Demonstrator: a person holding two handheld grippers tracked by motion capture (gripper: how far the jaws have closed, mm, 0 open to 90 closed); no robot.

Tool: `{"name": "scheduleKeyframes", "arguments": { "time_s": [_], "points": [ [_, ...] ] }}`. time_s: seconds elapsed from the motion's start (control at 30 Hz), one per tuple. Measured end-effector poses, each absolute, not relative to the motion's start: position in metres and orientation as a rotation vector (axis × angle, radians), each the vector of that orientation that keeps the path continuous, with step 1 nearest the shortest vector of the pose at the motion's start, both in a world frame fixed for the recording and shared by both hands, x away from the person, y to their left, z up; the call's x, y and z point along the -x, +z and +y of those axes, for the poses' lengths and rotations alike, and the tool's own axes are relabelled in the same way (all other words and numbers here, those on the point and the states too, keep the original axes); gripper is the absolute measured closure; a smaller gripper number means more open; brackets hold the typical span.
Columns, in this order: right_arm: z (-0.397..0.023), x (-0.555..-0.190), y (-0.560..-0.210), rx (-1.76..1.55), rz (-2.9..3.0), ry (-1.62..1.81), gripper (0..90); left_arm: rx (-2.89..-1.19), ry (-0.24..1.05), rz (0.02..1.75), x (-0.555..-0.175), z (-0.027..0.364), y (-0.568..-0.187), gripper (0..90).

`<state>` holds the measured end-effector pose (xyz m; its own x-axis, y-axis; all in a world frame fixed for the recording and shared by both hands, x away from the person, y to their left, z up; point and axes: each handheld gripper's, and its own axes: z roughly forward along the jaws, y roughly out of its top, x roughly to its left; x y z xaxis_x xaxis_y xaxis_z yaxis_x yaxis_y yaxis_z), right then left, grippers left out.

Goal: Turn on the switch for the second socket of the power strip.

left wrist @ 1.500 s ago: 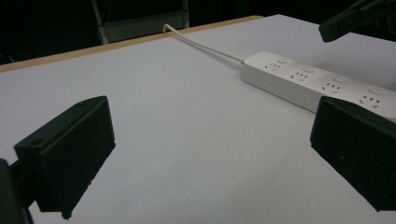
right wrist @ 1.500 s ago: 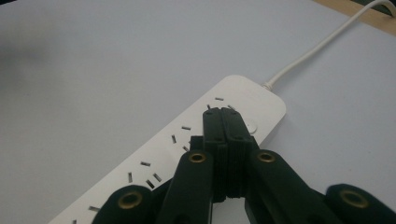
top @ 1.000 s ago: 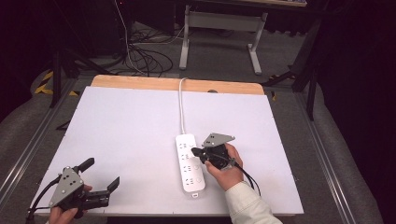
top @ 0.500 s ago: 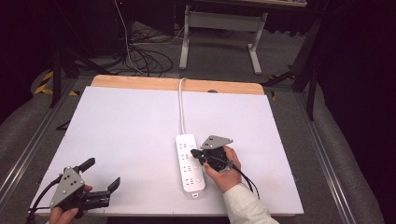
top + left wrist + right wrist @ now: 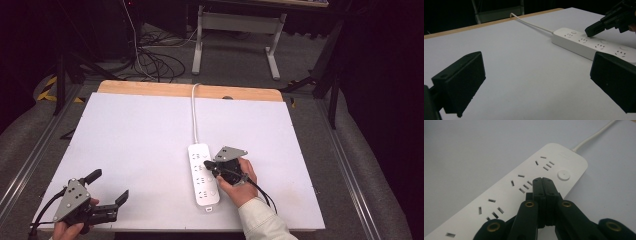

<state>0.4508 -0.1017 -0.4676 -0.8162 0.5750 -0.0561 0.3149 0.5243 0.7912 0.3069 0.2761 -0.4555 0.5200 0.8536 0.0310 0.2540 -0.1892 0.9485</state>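
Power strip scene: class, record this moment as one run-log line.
right gripper: shut, tips at power strip | left gripper: open, empty, apart | strip: flat on table

White-topped table, wooden far edge; power strip lying flat under the right jaws; cord trailing away.

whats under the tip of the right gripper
The shut right gripper sits over the white power strip, beside a socket; whatever is right beneath the tip is covered.
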Motion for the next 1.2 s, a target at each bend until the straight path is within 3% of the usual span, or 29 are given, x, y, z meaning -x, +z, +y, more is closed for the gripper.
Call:
{"name": "scheduleKeyframes", "arguments": {
  "time_s": [1.2],
  "points": [
    [-0.0967,-0.4476,-0.4706,-0.736,2.435,1.133,90.0,-1.719,0.713,0.943,-0.307,0.2746,-0.4563,0.5]
  ]
}}
